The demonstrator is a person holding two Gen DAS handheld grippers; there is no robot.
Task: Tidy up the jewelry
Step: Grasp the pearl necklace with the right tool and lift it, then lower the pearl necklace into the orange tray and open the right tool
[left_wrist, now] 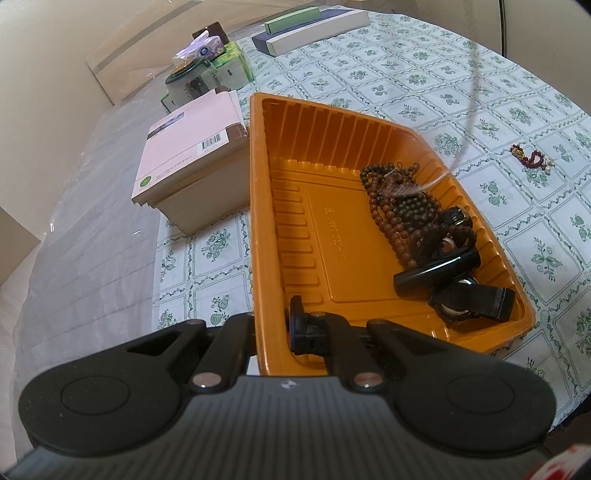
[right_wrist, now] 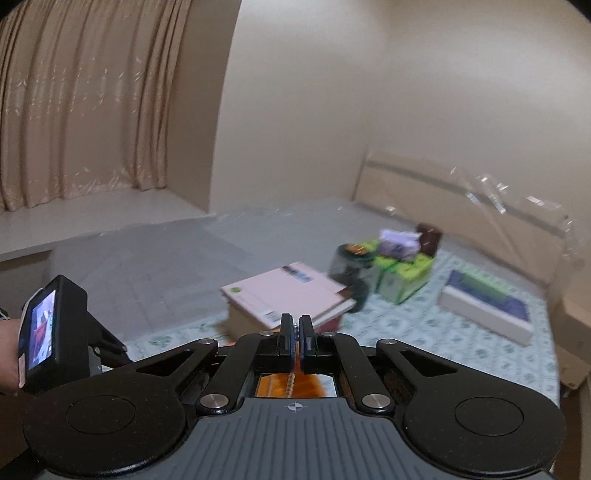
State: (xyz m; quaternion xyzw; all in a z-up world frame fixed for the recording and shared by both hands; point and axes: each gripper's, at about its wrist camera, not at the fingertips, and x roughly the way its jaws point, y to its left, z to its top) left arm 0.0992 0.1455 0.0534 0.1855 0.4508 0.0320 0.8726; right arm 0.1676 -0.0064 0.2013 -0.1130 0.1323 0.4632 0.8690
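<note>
An orange plastic tray (left_wrist: 288, 221) lies on the flowered tablecloth. My left gripper (left_wrist: 306, 326) is shut on its near rim at the left corner. In the tray's right half lie brown bead bracelets (left_wrist: 399, 210), a black bangle (left_wrist: 436, 273) and black watches (left_wrist: 469, 301). A thin silver chain (left_wrist: 467, 122), blurred, runs from above down onto the beads. My right gripper (right_wrist: 295, 323) is shut on that chain (right_wrist: 290, 384), which hangs below its fingers over the tray (right_wrist: 273, 386). A dark red bead bracelet (left_wrist: 530, 158) lies on the cloth to the tray's right.
A stack of books (left_wrist: 192, 162) stands against the tray's left side. Behind it are a glass jar (left_wrist: 188, 81) and tissue packs (left_wrist: 221, 55). Flat boxes (left_wrist: 314, 29) lie at the far edge. A plastic-covered mattress (left_wrist: 92, 240) lies left of the cloth.
</note>
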